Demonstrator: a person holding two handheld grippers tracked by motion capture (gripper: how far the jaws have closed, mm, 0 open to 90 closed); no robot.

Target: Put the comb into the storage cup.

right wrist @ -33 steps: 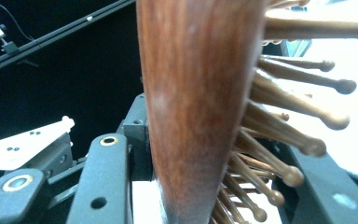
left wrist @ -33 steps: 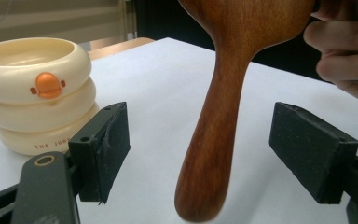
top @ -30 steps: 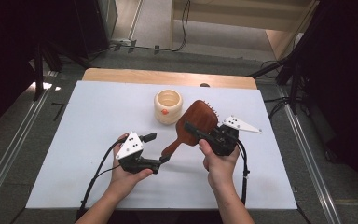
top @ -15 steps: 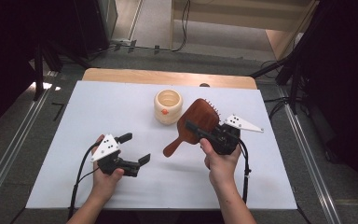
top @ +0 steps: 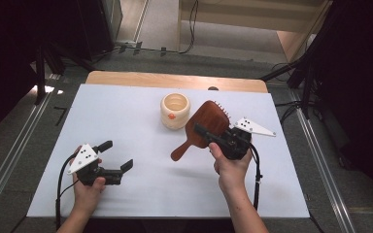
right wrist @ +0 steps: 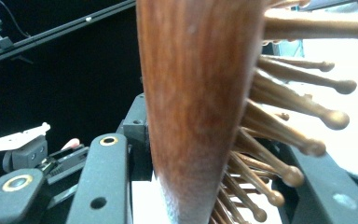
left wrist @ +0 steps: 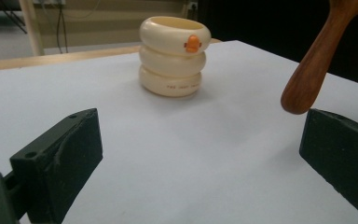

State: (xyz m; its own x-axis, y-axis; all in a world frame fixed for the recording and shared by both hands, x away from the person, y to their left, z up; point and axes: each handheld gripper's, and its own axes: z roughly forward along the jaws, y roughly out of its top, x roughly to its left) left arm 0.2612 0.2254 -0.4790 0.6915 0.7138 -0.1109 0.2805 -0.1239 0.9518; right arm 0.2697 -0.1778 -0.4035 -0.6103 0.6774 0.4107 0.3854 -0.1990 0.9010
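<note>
On the white-topped bench [top: 141, 194] our left gripper [top: 117, 156], jaws just opened and empty, has withdrawn toward the near-left corner, leaving the brown wooden paddle hairbrush [top: 201, 128] clamped in our right gripper [top: 209, 136].

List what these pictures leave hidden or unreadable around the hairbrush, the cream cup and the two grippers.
- Hairbrush: in the right gripper view its head blocks the table; the handle runs off the bottom edge.
- Right gripper: in the high view the brush head hides the far jaw's contact.
- Cream cup: small print on its lowest ring is too small to read.
- Left gripper: its jaws stand open, cut by the left gripper view's edges.
</note>
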